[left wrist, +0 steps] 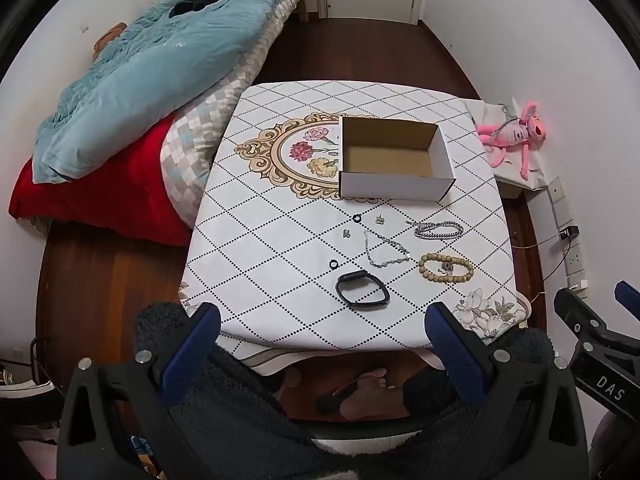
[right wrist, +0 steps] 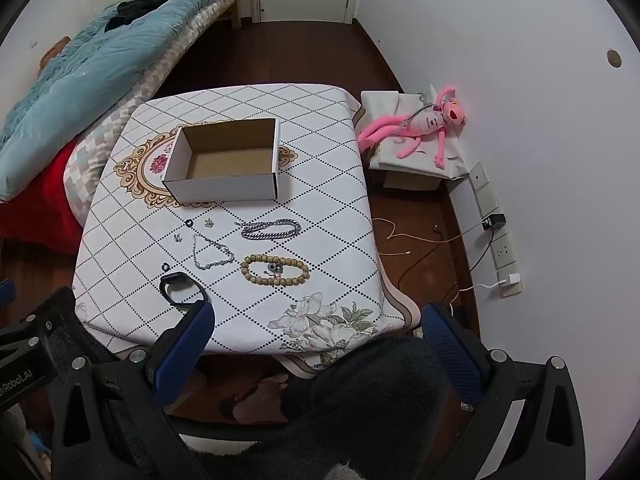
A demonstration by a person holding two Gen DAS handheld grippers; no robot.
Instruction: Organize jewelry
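Note:
An open, empty cardboard box (left wrist: 392, 160) (right wrist: 228, 160) stands mid-table. In front of it lie a black wristband (left wrist: 362, 290) (right wrist: 182, 288), a wooden bead bracelet (left wrist: 446, 268) (right wrist: 275, 270), a thick silver chain bracelet (left wrist: 438, 230) (right wrist: 272, 229), a thin silver chain (left wrist: 386, 248) (right wrist: 212, 250), two small black rings (left wrist: 333, 264) (left wrist: 357, 218) and small earrings (left wrist: 380, 219) (right wrist: 208, 222). My left gripper (left wrist: 324, 318) is open and empty, held before the table's near edge. My right gripper (right wrist: 318, 316) is open and empty, near the table's front right corner.
The table wears a white diamond-pattern cloth (left wrist: 280, 240) (right wrist: 320, 208). A bed with a blue quilt (left wrist: 152, 60) and red blanket (left wrist: 92, 200) lies left. A pink plush toy (right wrist: 424, 124) sits on a box at right, by wall sockets and cables (right wrist: 496, 240). My feet (left wrist: 368, 392) are under the table.

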